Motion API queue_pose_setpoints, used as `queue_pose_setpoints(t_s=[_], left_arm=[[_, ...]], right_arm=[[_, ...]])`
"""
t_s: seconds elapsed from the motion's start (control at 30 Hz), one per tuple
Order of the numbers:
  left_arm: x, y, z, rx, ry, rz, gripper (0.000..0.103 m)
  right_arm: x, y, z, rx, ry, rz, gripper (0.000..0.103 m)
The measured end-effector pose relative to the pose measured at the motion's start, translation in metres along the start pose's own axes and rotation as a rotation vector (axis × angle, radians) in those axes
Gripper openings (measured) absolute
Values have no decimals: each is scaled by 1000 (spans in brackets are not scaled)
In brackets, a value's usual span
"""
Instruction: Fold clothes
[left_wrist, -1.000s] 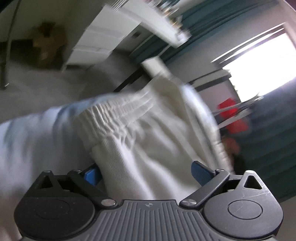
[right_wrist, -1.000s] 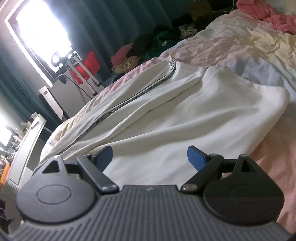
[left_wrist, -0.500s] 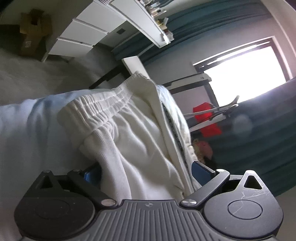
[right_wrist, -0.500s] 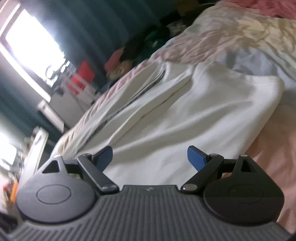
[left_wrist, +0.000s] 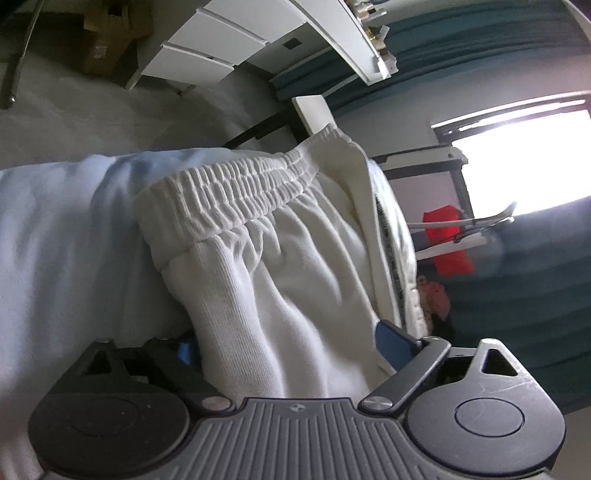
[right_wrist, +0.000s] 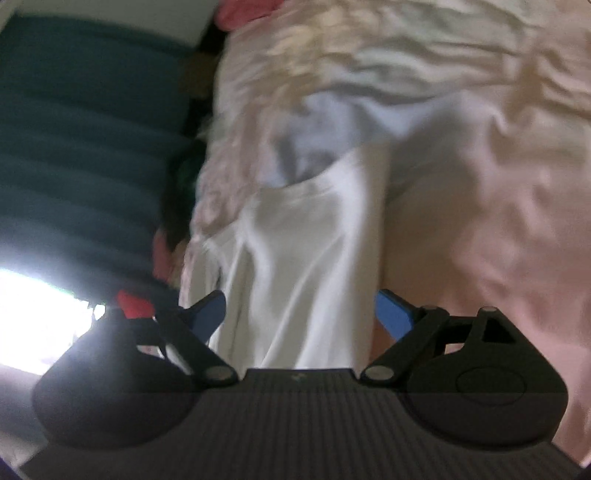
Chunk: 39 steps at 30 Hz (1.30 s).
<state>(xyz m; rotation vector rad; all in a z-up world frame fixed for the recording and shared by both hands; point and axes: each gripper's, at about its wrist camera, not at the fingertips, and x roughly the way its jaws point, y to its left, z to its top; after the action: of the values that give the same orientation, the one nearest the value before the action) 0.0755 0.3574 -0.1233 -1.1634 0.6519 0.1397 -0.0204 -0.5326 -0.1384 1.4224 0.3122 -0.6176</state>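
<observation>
White sweatpants (left_wrist: 280, 266) with a ribbed elastic waistband (left_wrist: 236, 192) and a dark side stripe lie on the bed. In the left wrist view the cloth fills the space between the jaws of my left gripper (left_wrist: 291, 343), which stand wide apart; the left blue pad is half hidden by the fabric. In the blurred right wrist view the pants (right_wrist: 306, 266) run up between the blue pads of my right gripper (right_wrist: 301, 312), whose jaws also stand wide open over the cloth.
A pink and cream bedsheet (right_wrist: 480, 184) lies under the pants. A white dresser (left_wrist: 207, 55), a cardboard box (left_wrist: 110, 37), a red object (left_wrist: 447, 240) by a bright window and teal curtains (right_wrist: 74, 129) surround the bed.
The right gripper has swung sharply, so the pants now run lengthwise away from it. The left gripper has steadied over the waistband, a little closer to the cloth.
</observation>
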Motion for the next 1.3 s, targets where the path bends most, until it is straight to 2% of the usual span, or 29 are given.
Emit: queue_pose_setpoints(t_s=[0.03, 0.1, 0.13, 0.2, 0.3, 0.33, 0.4, 0.5, 0.53, 0.57, 0.6, 0.67, 0.7, 0.73, 0.87, 1.0, 1.1, 1.2, 1.3], left_arm=[[-4, 2, 0, -11, -12, -2, 78], [-7, 8, 0, -43, -22, -7, 78], [-7, 11, 0, -54, -24, -8, 77], [-4, 14, 1, -57, -19, 3, 75], [0, 11, 3, -29, -44, 33, 72], [2, 10, 4, -19, -52, 43, 71], [5, 8, 6, 0, -69, 64, 70], [7, 6, 8, 21, -92, 90, 50], [8, 4, 10, 17, -98, 88, 40], [5, 2, 11, 20, -105, 83, 34], [2, 0, 12, 22, -112, 78, 27], [-3, -5, 14, 27, -126, 68, 25], [-6, -7, 15, 30, -133, 63, 21], [-9, -9, 16, 32, -140, 58, 13], [-21, -21, 20, 48, -172, 34, 10], [-39, -69, 21, 166, -240, 4, 9], [-37, -107, 32, 184, -286, -11, 9], [-22, -147, 47, 192, -325, -25, 9], [19, -183, 66, 205, -355, 11, 9]], right_arm=[[5, -4, 3, 25, -15, -13, 84], [22, -8, 12, 62, -56, -74, 83], [28, -12, 14, 75, -63, -84, 77], [39, -22, 19, 101, -73, -98, 75], [47, -30, 23, 109, -90, -93, 51], [47, -30, 25, 103, -99, -85, 39], [45, -30, 25, 107, -121, -20, 36], [46, -20, 25, 50, -126, 4, 35], [48, -15, 24, 12, -117, -19, 30], [50, -10, 24, -28, -107, -44, 20], [51, -8, 22, -41, -96, -54, 16], [51, -6, 18, -61, -73, -70, 12], [51, -5, 17, -71, -62, -79, 9], [51, -4, 15, -80, -51, -87, 7], [34, 16, 13, -134, -92, -50, 6], [19, 53, 16, -205, -142, 31, 6], [8, 81, 18, -259, -179, 92, 6], [29, 125, 19, -327, -184, 125, 6], [65, 172, 17, -337, -187, 182, 6]])
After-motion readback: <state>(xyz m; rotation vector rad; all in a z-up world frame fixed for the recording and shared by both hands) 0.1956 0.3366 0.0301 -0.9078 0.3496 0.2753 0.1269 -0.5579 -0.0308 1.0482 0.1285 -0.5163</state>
